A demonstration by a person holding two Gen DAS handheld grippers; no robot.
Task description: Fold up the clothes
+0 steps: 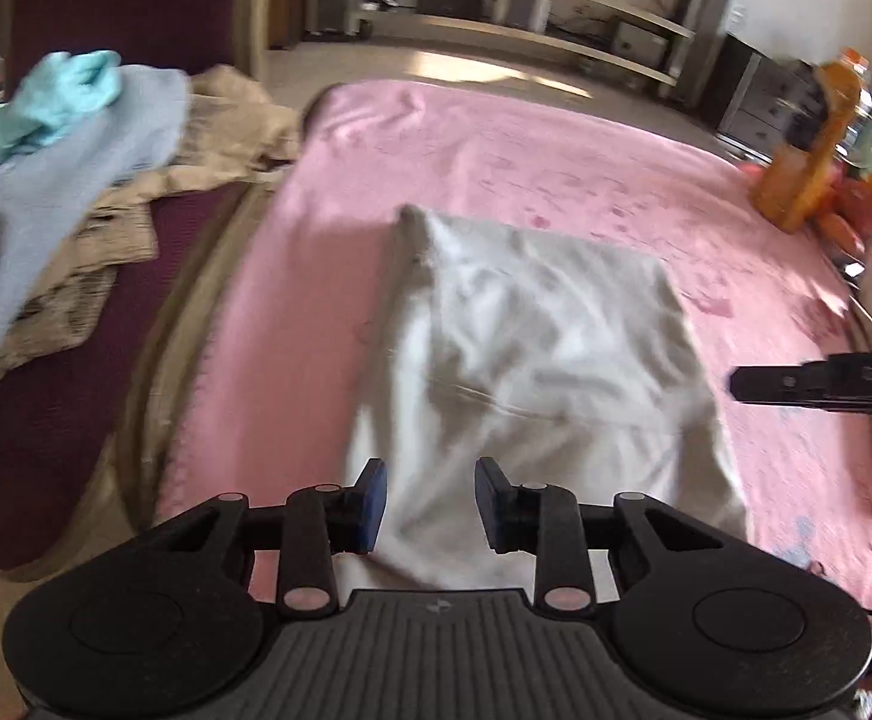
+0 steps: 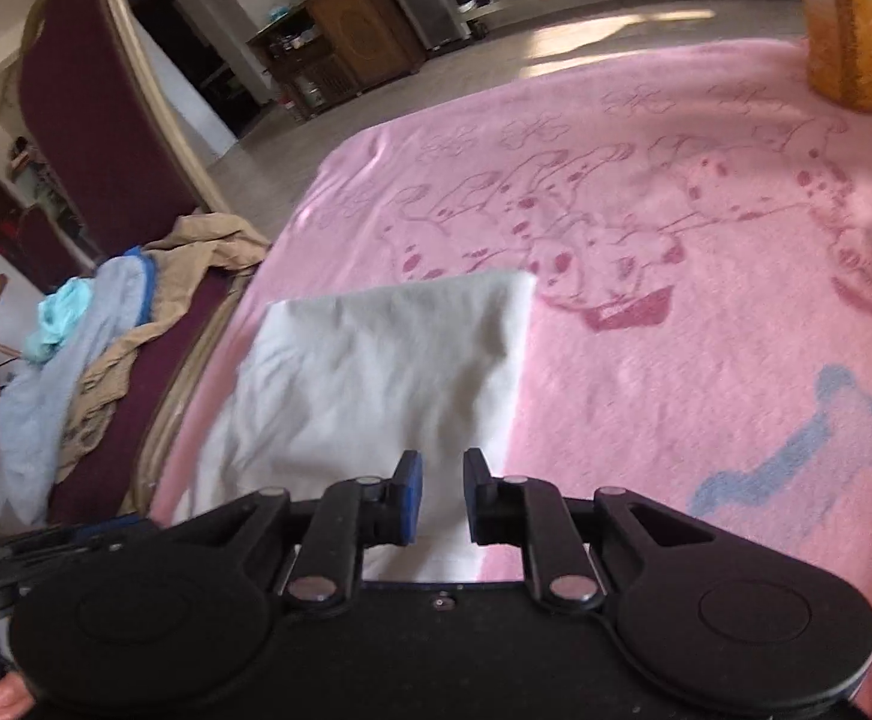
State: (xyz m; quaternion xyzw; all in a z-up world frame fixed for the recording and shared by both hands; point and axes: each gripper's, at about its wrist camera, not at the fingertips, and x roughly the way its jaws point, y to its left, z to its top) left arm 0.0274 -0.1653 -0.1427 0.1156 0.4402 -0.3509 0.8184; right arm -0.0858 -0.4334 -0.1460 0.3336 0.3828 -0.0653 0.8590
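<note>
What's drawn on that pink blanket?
Spotted dogs in darker pink, plus a blue bone, on the blanket; clearest in the right wrist view.

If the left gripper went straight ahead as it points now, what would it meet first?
Probably the folded white cloth lying on the pink blanket: the open left gripper points along it, though its height above the cloth is unclear.

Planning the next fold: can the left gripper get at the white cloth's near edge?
Probably yes. The left gripper is open right over the white cloth, with nothing between them.
</note>
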